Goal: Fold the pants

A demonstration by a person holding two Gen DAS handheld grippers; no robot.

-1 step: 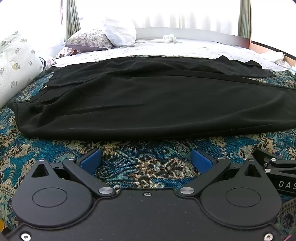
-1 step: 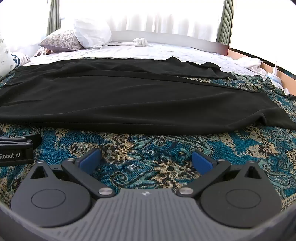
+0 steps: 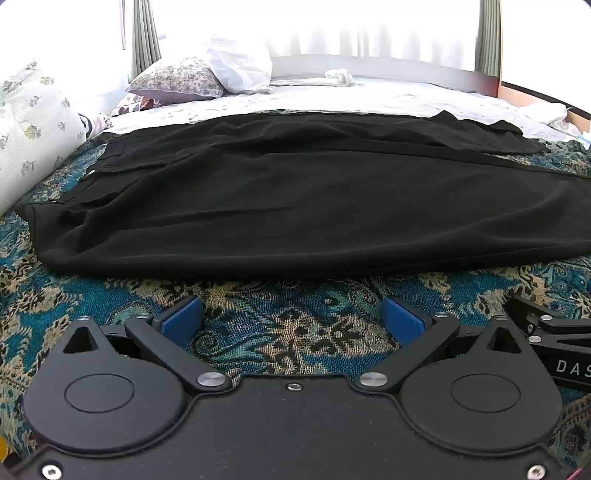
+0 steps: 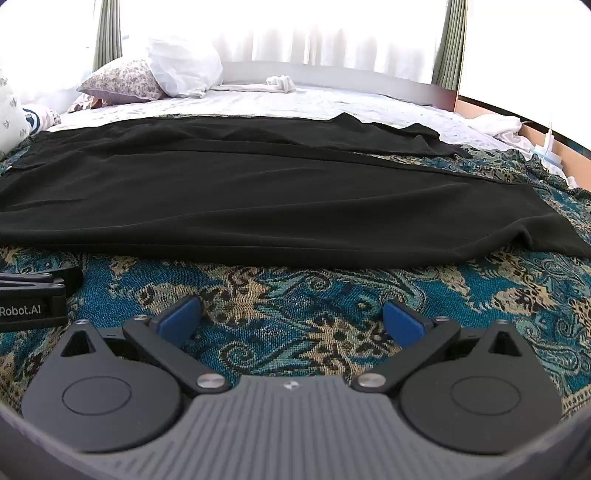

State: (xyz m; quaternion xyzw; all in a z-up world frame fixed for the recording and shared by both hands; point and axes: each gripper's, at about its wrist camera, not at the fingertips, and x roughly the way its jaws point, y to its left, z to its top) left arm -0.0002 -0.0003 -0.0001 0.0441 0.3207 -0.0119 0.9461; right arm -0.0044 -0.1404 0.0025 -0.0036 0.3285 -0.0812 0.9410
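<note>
Black pants (image 3: 314,206) lay spread lengthwise across a patterned teal-and-tan bedspread (image 3: 280,317), stretching from nine o'clock to three o'clock in both wrist views. Looked matte and soft, with only shallow wrinkles. Showed the waist end with pocket flaps toward nine o'clock in the left wrist view, and the hem end, slightly rumpled, toward three o'clock in the right wrist view (image 4: 280,206). Appeared with one leg nearer the cameras and the other behind it at twelve o'clock, a long seam line running between them.

Held low at six o'clock, just short of the garment's near edge, the left gripper (image 3: 293,319) with blue pads spread wide apart and nothing between them but bedspread. Matched by the right gripper (image 4: 291,319), likewise gaping and empty, clear of the cloth. Caught each other's black bodies at the frame edges, side by side.

Seen beyond the pants at twelve o'clock: a white sheet (image 3: 369,99), a floral pillow (image 3: 177,79), a white pillow (image 3: 240,64), and bright curtains (image 3: 369,26).
</note>
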